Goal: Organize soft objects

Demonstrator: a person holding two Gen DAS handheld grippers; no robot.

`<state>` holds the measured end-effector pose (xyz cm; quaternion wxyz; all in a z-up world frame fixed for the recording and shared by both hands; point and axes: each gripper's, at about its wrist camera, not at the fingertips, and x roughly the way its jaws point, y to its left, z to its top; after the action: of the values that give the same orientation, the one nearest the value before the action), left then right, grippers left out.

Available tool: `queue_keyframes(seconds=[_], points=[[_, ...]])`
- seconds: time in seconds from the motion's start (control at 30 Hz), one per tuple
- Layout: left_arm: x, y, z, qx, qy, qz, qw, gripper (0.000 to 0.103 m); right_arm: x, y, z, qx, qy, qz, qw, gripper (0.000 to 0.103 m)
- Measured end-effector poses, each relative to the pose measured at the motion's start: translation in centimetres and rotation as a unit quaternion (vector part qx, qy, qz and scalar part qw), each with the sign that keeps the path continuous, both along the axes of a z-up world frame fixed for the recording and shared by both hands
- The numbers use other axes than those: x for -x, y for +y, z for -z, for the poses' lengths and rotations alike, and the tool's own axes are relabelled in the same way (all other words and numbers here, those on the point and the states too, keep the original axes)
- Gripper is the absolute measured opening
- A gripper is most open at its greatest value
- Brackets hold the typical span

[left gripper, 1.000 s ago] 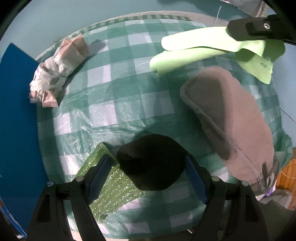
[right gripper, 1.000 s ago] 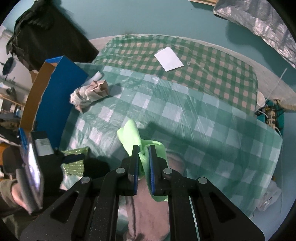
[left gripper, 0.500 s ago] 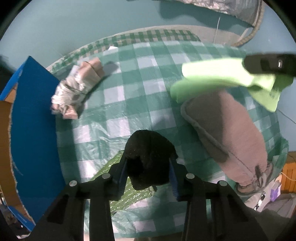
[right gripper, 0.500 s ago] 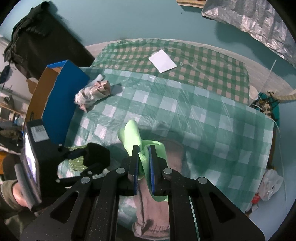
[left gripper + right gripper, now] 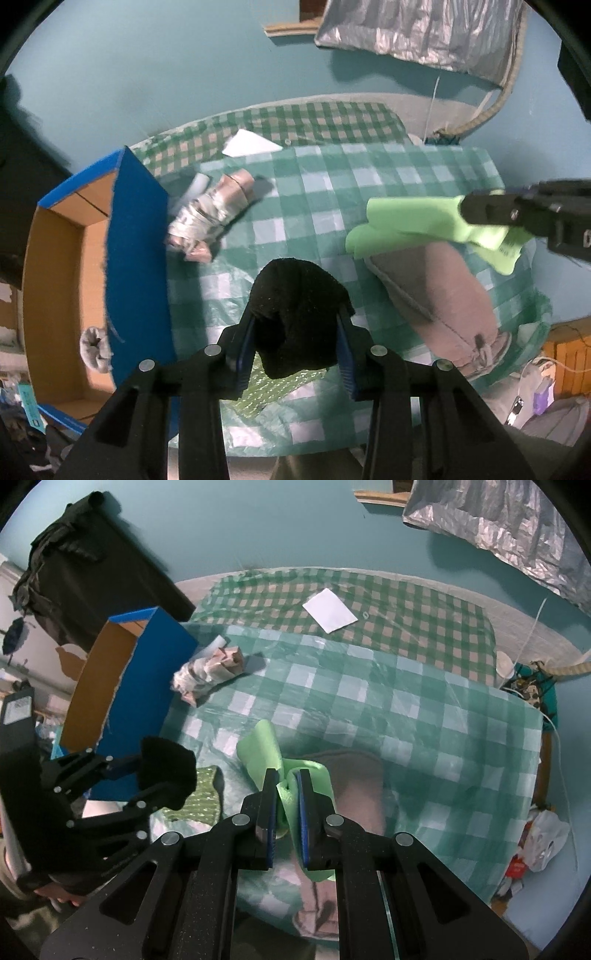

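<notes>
My left gripper (image 5: 295, 325) is shut on a black soft bundle (image 5: 299, 317) and holds it above the checked table; the bundle also shows in the right wrist view (image 5: 166, 768). My right gripper (image 5: 286, 805) is shut on a light green cloth (image 5: 269, 753), lifted above a grey-brown garment (image 5: 358, 786). The green cloth (image 5: 413, 225) and the garment (image 5: 436, 295) show at the right in the left wrist view. A pink-and-white rolled bundle (image 5: 214, 218) lies near the blue cardboard box (image 5: 136, 266).
The open box (image 5: 110, 679) stands at the table's left edge with a grey sock (image 5: 96, 349) inside. A green textured mat (image 5: 201, 794) lies at the near edge. A white paper (image 5: 330, 610) lies on the far cloth. Bags and clutter (image 5: 535, 842) sit right of the table.
My left gripper closed on the black bundle and lifted it off the green mat. My right gripper rose with the green cloth. Both views pulled back, showing the box.
</notes>
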<state>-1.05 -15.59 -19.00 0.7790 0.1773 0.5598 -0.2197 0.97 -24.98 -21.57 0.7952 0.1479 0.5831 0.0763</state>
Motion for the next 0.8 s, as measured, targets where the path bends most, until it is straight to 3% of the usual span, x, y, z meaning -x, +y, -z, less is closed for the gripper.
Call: queue_keyframes(seconds=[0.4,0.8], points=[[-0.4,3.0,-4.5,0.026,-0.024,-0.033,0.9988,0.039,0.1,2.0,-2.5,-0.008,-0.018,-0.006,1.000,0.009],[-1.2,6.2,-6.7,0.030,-0.037,-0.068,0.9965,0.039,-1.0,4.5,-4.7,-0.015,-0.038,-0.024,0.999,0.009]])
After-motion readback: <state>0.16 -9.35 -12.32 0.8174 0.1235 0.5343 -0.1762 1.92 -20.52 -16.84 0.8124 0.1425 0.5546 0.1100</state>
